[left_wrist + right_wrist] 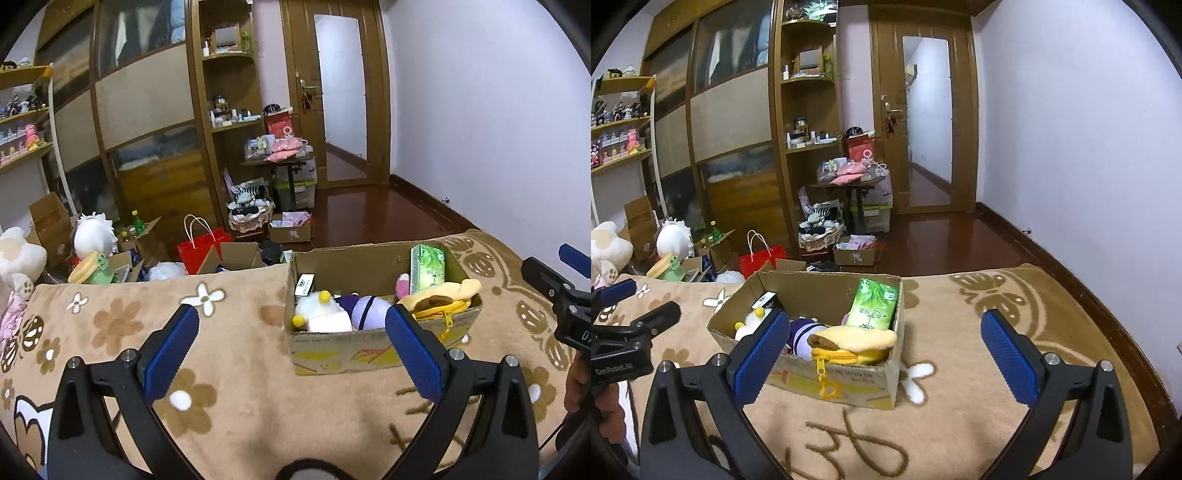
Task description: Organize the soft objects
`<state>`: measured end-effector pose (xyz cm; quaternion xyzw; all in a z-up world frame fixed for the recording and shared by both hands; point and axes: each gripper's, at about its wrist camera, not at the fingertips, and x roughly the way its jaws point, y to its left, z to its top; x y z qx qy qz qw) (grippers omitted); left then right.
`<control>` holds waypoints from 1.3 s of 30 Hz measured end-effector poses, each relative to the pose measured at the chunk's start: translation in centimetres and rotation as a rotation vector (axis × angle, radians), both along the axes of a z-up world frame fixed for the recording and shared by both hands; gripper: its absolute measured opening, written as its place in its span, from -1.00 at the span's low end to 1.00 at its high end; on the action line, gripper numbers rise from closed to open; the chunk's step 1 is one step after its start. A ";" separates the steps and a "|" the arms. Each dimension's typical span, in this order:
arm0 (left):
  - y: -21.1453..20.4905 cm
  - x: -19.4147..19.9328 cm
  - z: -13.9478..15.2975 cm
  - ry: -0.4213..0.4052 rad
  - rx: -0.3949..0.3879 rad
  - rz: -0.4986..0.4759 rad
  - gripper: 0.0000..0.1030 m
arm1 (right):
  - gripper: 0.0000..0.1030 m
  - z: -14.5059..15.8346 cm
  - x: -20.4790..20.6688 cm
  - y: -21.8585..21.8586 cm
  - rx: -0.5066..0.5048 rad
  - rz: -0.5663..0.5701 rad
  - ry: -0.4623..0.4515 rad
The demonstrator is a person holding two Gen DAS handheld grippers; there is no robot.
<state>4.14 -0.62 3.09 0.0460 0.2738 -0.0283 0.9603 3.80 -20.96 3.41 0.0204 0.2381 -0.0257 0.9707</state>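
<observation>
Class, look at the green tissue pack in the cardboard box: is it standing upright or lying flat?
Upright, slightly tilted. The green tissue pack stands on end against the cardboard box wall, its top rising above the rim beside the yellow plush pouch.

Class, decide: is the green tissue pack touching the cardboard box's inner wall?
Touching. In the right wrist view the green tissue pack stands tilted, leaning against the cardboard box wall, no gap visible.

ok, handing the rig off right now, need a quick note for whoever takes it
Left gripper: open, empty, above the blanket.
Right gripper: open, empty, near the cardboard box.
Box sits on the blanket and holds a yellow zip plush pouch, a green tissue pack, a purple plush, and a white plush with yellow pom-poms.
Done: those are boxed.
Left: no loose soft items visible on the blanket; check beyond both views.
</observation>
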 end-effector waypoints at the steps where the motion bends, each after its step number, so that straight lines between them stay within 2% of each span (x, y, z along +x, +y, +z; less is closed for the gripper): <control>1: 0.1 -0.6 0.2 -0.007 0.003 0.002 0.94 | 1.00 0.2 -0.5 0.0 -0.004 -0.003 -0.005; 8: 0.9 -4.5 0.8 -0.050 0.030 0.016 0.94 | 1.00 1.3 -3.8 -0.1 -0.017 -0.023 -0.031; 15: 1.5 -6.1 0.7 -0.050 0.023 0.026 0.95 | 1.00 1.1 -6.0 -0.4 -0.011 -0.042 -0.027; 29: 1.6 -4.1 -1.3 0.005 0.007 0.036 0.94 | 1.00 -1.5 -5.6 -0.1 -0.055 -0.044 0.023; 39: 1.4 -3.4 -1.7 0.008 0.013 0.039 0.95 | 1.00 -2.1 -5.1 0.2 -0.065 -0.059 0.010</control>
